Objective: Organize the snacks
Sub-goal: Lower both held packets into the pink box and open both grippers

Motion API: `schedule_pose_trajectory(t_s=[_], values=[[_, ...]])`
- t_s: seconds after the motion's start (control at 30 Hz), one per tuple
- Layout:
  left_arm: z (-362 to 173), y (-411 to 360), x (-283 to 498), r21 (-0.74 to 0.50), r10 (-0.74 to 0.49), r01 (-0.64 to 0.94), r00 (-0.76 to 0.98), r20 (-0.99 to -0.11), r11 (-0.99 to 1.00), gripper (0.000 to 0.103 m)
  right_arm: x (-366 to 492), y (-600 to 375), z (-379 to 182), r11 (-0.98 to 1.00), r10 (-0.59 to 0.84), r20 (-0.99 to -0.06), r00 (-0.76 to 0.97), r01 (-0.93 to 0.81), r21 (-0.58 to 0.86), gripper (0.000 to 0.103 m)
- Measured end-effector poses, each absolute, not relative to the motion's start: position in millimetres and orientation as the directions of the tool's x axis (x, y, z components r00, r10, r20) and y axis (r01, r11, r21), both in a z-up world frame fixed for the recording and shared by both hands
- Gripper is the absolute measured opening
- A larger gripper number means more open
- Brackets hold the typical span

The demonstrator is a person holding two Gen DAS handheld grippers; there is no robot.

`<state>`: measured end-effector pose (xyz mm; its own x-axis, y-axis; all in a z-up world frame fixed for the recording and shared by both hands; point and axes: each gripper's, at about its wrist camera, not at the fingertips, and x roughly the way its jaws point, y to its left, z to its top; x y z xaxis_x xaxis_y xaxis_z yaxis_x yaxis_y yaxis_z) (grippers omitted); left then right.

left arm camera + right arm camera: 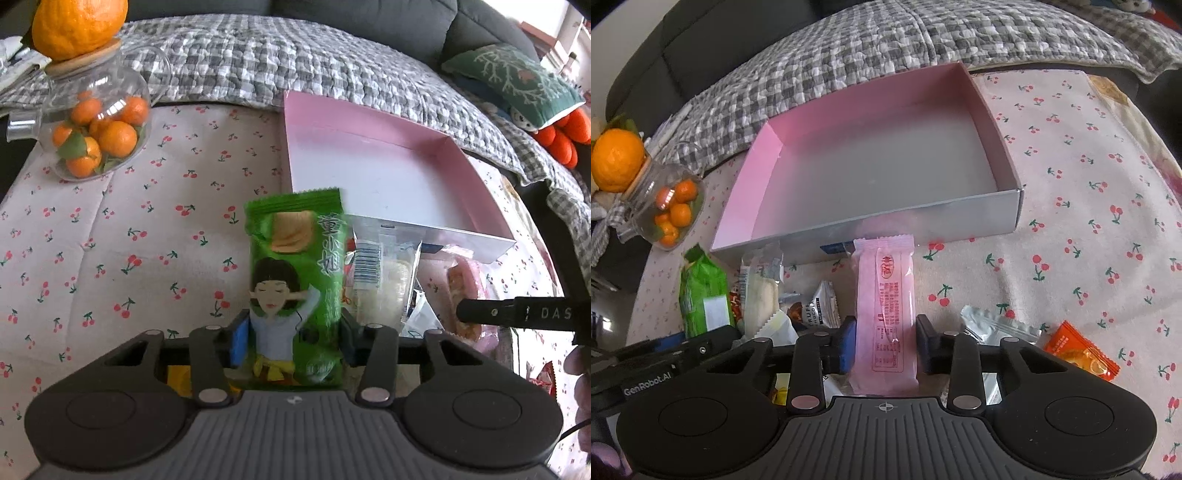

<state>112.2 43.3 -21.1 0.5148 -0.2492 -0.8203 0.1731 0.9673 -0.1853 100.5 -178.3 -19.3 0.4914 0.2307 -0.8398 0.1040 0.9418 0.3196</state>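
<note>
Left wrist view: left gripper [295, 332] clamped on green snack packet [295, 280], pads pressing both long edges near its lower half, packet upright between them. Pink box [480, 173] just beyond, open, floor bare. Beside the green packet, on the cherry-print cloth [110, 240]: clear-wrapped white snack [384, 280] and part of a pink one under the other tool's finger.

Right wrist view: right gripper [885, 343] closed down on pink snack packet [886, 314], pads against its sides (wrapper creased slightly at the grip, so hold looks firm). Packet's far end close to the box's near wall. Remaining loose items on the cloth: small dark-and-white wrapper [822, 306], silver sachet [993, 325], orange sachet [1082, 354]. Glass jar of small oranges [670, 210] off to the left, well apart from the box.

Step in hand, as judged: both packets gripped, carry to box next.

Notes for doing it well:
- Lift straight up first, clear of the neighbouring wrappers, to avoid dragging them.
- Raise each packet's hanging end above the near wall before moving forward (low wall, but a snag could shove the light box).
- Place at opposite sides of the floor, green left, pink right, lengthwise, leaving room for the rest.
- Lower until resting, then release; no dropping from height.
- Keep the two tools apart over the box.
</note>
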Motion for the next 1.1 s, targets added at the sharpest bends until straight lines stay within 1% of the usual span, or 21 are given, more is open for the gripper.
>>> schedule_pose_trajectory(t_s=[0.17, 0.43, 0.57, 0.7, 0.93, 1.03, 1.1], values=[[-14.6, 43.8, 106.4, -0.165, -0.232, 0.170, 0.541, -0.809, 0.972, 0.043, 96.4, -184.9, -8.4, 0.923, 0.264, -0.819, 0.509, 0.113, 0.368, 0.032], [4.9, 46.0, 97.5, -0.168, -0.235, 0.167, 0.585, -0.776, 0.971, 0.043, 92.1, -195.1, 18.4, 0.905, 0.283, -0.771, 0.570, 0.107, 0.411, 0.032], [15.2, 42.1, 97.5, -0.160, -0.223, 0.155, 0.614, -0.757, 0.975, 0.043, 98.4, -202.7, 30.4, 0.889, 0.290, -0.730, 0.619, 0.107, 0.445, 0.032], [23.7, 36.0, 106.0, -0.170, -0.228, 0.151, 0.638, -0.736, 0.974, 0.043, 109.0, -210.3, 37.0, 0.870, 0.306, -0.661, 0.685, 0.080, 0.486, 0.032], [23.1, 9.1, 140.3, -0.149, -0.231, 0.177, 0.678, -0.698, 0.973, 0.043, 128.5, -229.0, 26.2, 0.871, 0.242, -0.581, 0.777, 0.090, 0.483, 0.032], [18.8, -3.9, 155.9, -0.132, -0.232, 0.195, 0.698, -0.677, 0.972, 0.043, 135.8, -234.1, 20.4, 0.871, 0.217, -0.570, 0.792, 0.108, 0.480, 0.032], [14.6, -12.8, 164.1, -0.110, -0.224, 0.204, 0.712, -0.665, 0.973, 0.043, 141.5, -234.3, 17.2, 0.874, 0.208, -0.581, 0.787, 0.117, 0.472, 0.032]])
